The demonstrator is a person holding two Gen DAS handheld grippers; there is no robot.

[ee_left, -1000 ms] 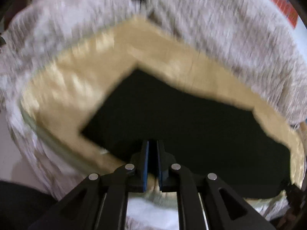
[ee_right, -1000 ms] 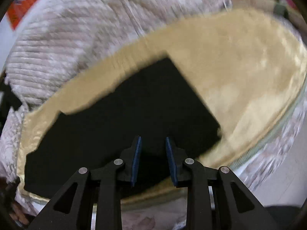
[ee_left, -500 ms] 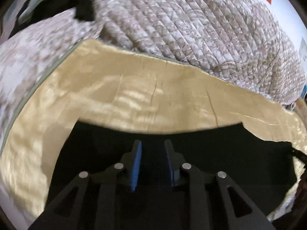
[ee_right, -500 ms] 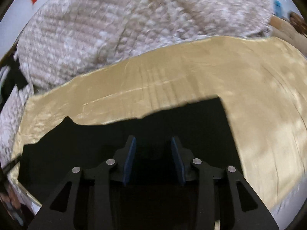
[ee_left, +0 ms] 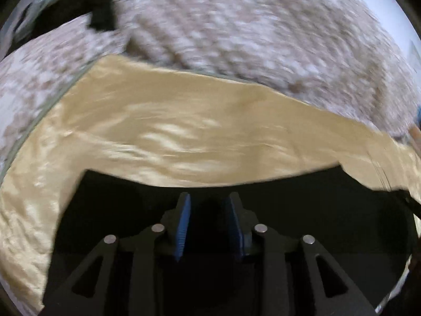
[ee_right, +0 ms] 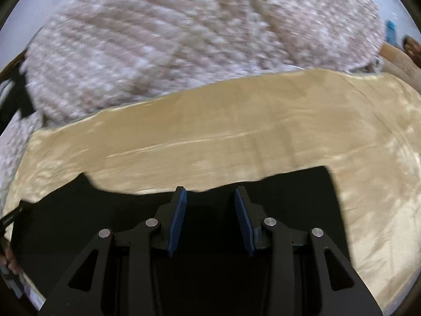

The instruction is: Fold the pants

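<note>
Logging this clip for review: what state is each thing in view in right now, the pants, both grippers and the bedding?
black pants: lying flat on the golden sheet, not held.
left gripper: open, jaws have just been opening, nothing pinched.
right gripper: open, jaws have just been opening, nothing pinched.
golden sheet: spread out, lightly creased.
quilted blanket: bunched up behind the sheet.

A bed carries everything, covered by a shiny golden sheet (ee_left: 200,121) with soft wrinkles across it. Black pants (ee_right: 289,200) lie flat on the sheet along its near side, one straight edge and a corner showing at the right in the right wrist view. Behind them a bulky pale quilt (ee_right: 168,44) is heaped on the sheet's far edge.
</note>
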